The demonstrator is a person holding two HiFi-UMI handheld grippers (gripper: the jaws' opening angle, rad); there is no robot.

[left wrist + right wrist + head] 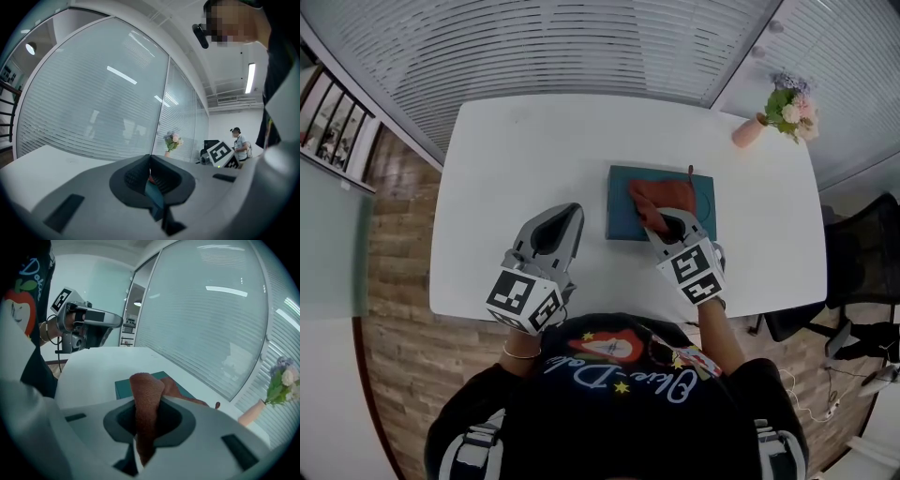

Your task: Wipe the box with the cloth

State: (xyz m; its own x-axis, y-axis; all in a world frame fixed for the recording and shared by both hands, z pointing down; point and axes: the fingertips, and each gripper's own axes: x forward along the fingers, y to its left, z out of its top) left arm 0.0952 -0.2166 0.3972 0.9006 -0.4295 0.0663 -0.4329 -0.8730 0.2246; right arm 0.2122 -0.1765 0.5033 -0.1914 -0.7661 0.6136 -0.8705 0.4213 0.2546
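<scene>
the box (623, 202), a flat teal one, lies on the white bench (525, 141) right of centre, straight in front of the person. no label or print shows on its top. the rust-coloured cloth (659, 195) is spread over the near right part of the lid, with one bunched end lifted off it.

that end sits in the right gripper (659, 223), whose jaws are closed tight on a thick fold. the gripper view shows the fabric standing up between the pads and trailing down onto the lid. holding it by one end with the rest draped on the box looks like the way to drag it across the surface, so the wiping seems to be under way or about to begin.

the left gripper (150, 164) is held well to the left of the box, above the near part of the bench. its jaws are brought together with nothing between them, only a sliver of teal seen past them. it looks parked out of the way, not steadying the box.

a pink vase of flowers (773, 117) stands at the far right corner. pale cursive lettering crosses the person's dark shirt (628, 375), too curled to read surely.
</scene>
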